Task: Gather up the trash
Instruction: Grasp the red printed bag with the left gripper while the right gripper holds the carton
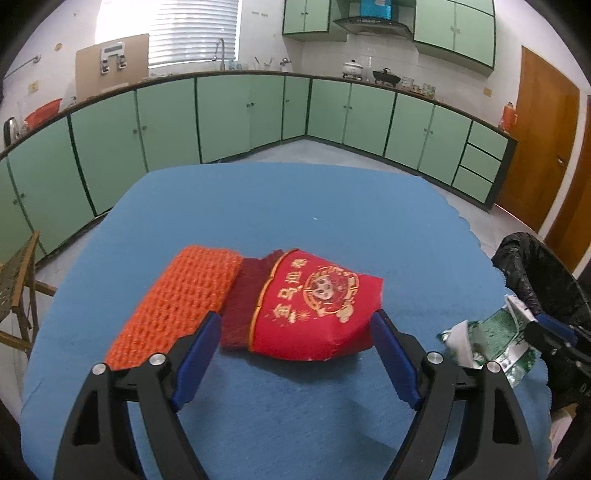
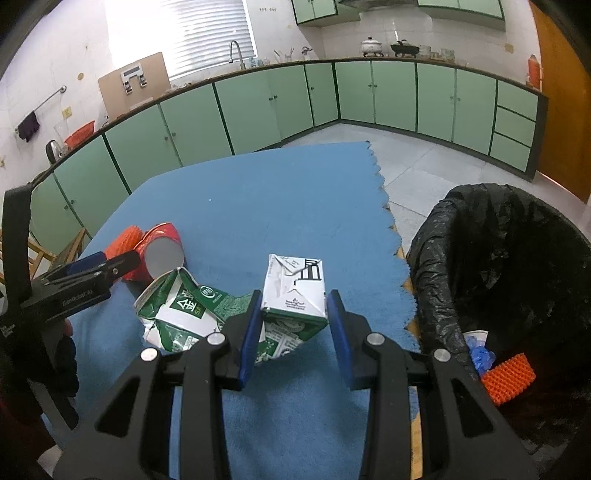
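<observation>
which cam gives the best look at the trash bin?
Right wrist view: the trash bin shows its black liner, open mouth and contents, including an orange piece and a blue item. The left wrist view catches only a sliver of the bin at the right edge.

green cabinets line the far walls, a bright blinded window above; wooden door right, pale tiled floor.

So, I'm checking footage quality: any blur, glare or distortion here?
Left wrist: the red cup looks slightly soft, the window is blown out, and the counter bows from the fisheye. Right wrist: the carton is sharper, with the same bright window.
</observation>
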Motion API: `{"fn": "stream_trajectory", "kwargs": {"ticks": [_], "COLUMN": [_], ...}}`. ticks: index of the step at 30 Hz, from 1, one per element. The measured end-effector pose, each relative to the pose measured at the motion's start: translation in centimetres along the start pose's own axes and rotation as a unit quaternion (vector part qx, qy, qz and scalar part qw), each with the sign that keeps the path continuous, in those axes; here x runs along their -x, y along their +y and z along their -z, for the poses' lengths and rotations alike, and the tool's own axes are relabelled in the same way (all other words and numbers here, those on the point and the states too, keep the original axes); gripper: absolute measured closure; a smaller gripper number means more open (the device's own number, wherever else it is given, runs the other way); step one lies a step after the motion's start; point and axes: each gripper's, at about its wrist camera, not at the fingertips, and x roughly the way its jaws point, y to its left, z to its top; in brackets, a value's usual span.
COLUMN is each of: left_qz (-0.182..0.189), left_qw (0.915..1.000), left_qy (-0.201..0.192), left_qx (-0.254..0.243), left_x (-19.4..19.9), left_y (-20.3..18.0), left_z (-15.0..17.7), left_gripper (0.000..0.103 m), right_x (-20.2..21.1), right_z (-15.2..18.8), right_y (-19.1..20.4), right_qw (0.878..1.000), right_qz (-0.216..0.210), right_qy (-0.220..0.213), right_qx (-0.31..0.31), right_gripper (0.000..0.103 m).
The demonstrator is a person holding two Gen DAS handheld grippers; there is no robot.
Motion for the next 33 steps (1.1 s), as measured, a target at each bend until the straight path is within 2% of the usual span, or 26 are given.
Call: {"fn": "stream_trajectory", "kwargs": {"ticks": [11, 16, 19, 20, 21, 24, 26, 28, 29, 30, 32, 33], "left_qz": [0.028, 0.023, 0.023, 0.025, 0.034, 0.046, 0.046, 0.054, 0.050, 0.040, 0.025, 0.023], "left_qw": [0.9993, 0.9994, 0.9995, 0.9995, 0.9993, 0.9989, 0.9988, 0.9984, 0.9987, 0.9992, 0.9997, 0.9997], "left_qy": [0.025, 0.026, 0.020, 0.018, 0.017, 0.009, 0.002, 0.007, 0.008, 0.008, 0.006, 0.007], "left_qx": [0.004, 0.001, 0.002, -0.002, -0.004, -0.010, -0.015, -0.010, -0.007, -0.005, 0.003, 0.007], "left_x": [-2.0, -2.3, -2.1, -2.0, -1.9, -1.3, -0.7, -0.5, -0.4, -0.4, -0.5, -0.5], "left_y": [-1.5, -2.2, -2.1, -2.1, -2.0, -1.9, -1.9, -1.8, -1.7, -1.5, -1.1, -0.9], "left_z": [-0.8, -0.9, -1.0, -1.0, -1.1, -1.1, -1.2, -1.1, -1.0, -0.9, -0.8, -0.7], "left_gripper": [0.018, 0.020, 0.041, 0.054, 0.063, 0.076, 0.079, 0.078, 0.069, 0.049, 0.031, 0.030], "right_x": [-0.7, -0.4, -0.1, 0.1, 0.1, 0.4, 0.8, 1.0, 1.1, 1.1, 1.2, 1.2], "right_z": [-0.1, -0.2, -0.2, -0.3, -0.3, -0.3, -0.3, -0.2, -0.2, -0.1, -0.1, -0.1], "right_y": [-0.7, -0.9, -0.8, -0.8, -0.9, -0.7, -0.5, -0.4, -0.4, -0.4, -0.4, -0.3], "right_qw": [1.000, 1.000, 1.000, 1.000, 1.000, 1.000, 1.000, 1.000, 1.000, 1.000, 1.000, 1.000], "right_qz": [0.001, 0.002, 0.004, 0.005, 0.006, 0.005, 0.004, 0.004, 0.004, 0.004, 0.003, 0.003], "right_qy": [0.009, 0.007, 0.001, -0.001, -0.001, -0.005, -0.009, -0.011, -0.011, -0.011, -0.011, -0.010], "right_qx": [-0.010, -0.008, -0.005, -0.006, -0.006, -0.004, -0.002, 0.000, 0.001, 0.001, 0.001, 0.002], "right_gripper": [0.069, 0.069, 0.069, 0.069, 0.069, 0.069, 0.069, 0.069, 0.069, 0.069, 0.069, 0.069]}}
